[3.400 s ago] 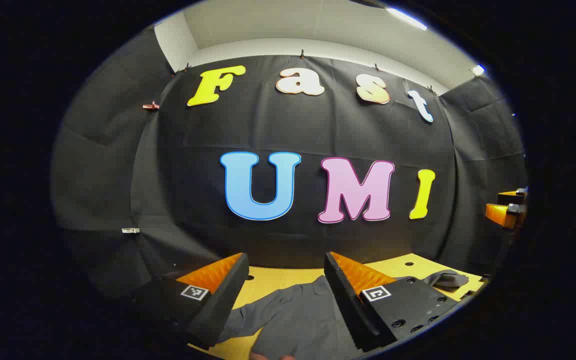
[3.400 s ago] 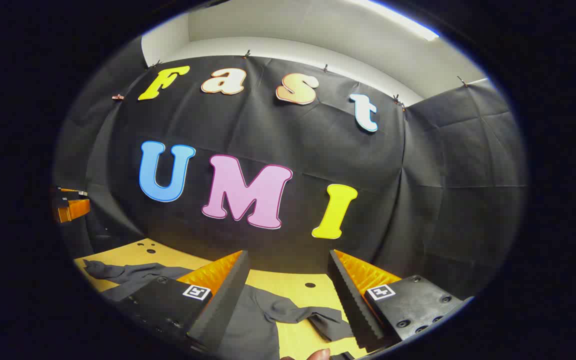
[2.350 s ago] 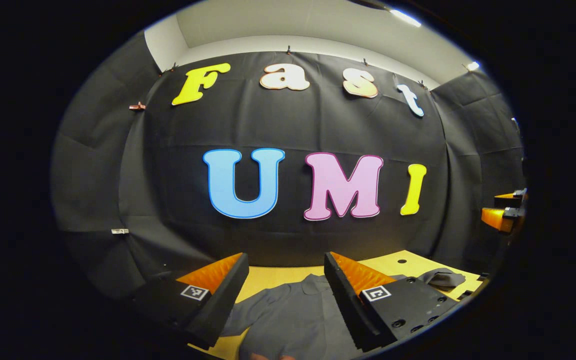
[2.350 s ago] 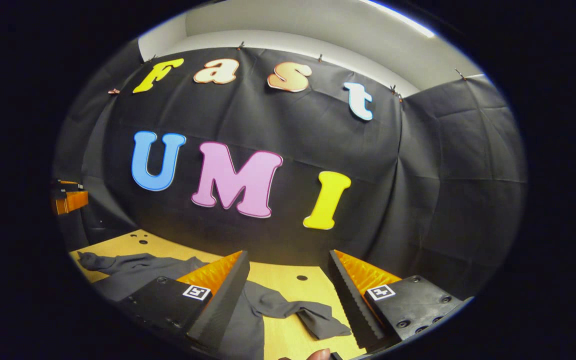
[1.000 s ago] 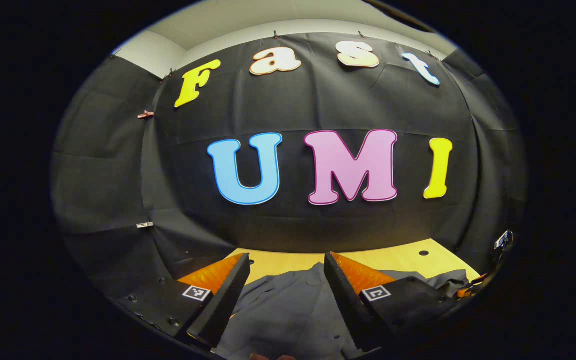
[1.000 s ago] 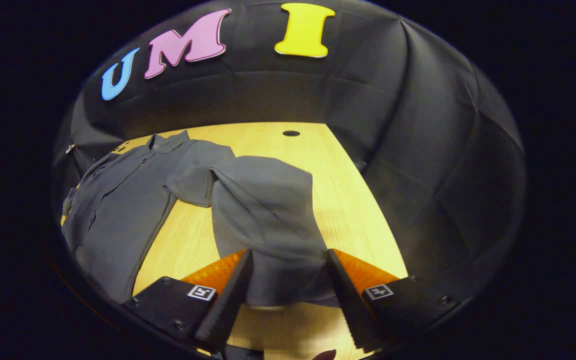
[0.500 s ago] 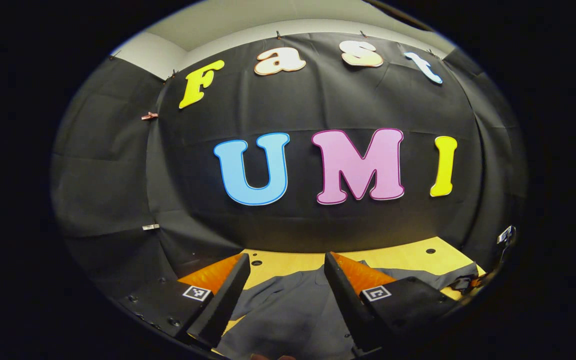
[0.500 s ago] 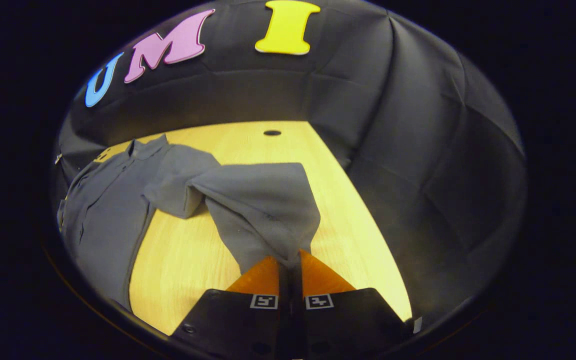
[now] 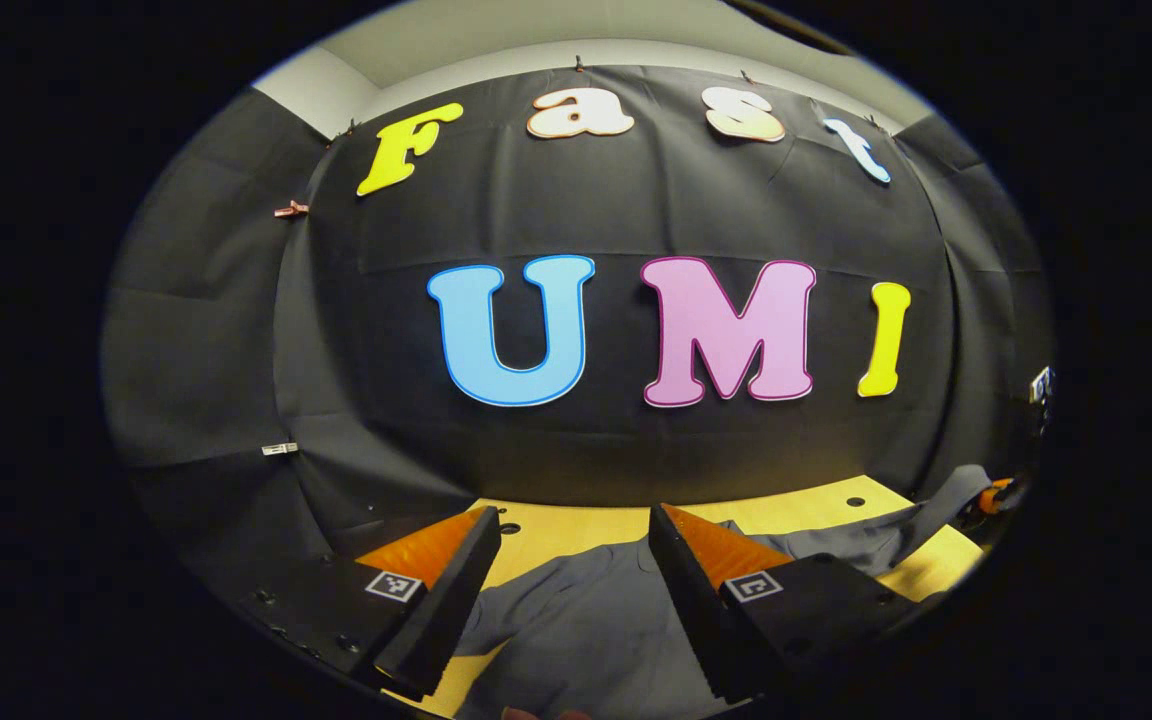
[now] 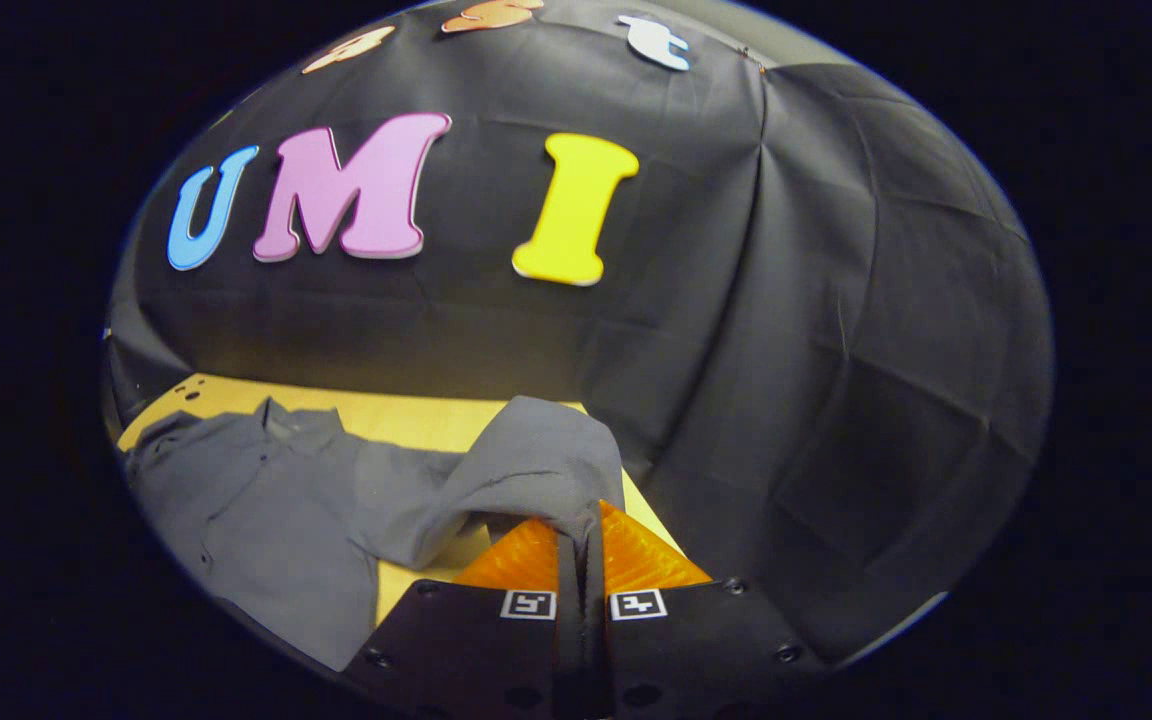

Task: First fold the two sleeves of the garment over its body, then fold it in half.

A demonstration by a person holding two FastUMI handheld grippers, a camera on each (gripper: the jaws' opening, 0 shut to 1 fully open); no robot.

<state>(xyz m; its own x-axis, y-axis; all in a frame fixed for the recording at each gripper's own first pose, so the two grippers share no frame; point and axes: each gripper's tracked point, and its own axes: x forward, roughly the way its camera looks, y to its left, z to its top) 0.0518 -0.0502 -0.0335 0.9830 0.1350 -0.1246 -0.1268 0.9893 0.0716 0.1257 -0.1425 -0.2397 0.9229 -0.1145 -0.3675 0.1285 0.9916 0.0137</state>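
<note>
Over the wooden table (image 10: 406, 420), the right tool (image 10: 581, 545) seemingly pinches the shirt's sleeve (image 10: 526, 470); the left tool (image 9: 571, 560) gapes.

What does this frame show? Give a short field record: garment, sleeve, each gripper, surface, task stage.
garment: grey shirt, body flat on the table
sleeve: right sleeve lifted off the table
right gripper: shut on the sleeve's end
left gripper: open, above the shirt body, holding nothing
surface: wooden table
task stage: first sleeve fold under way, not yet laid over the body
</note>
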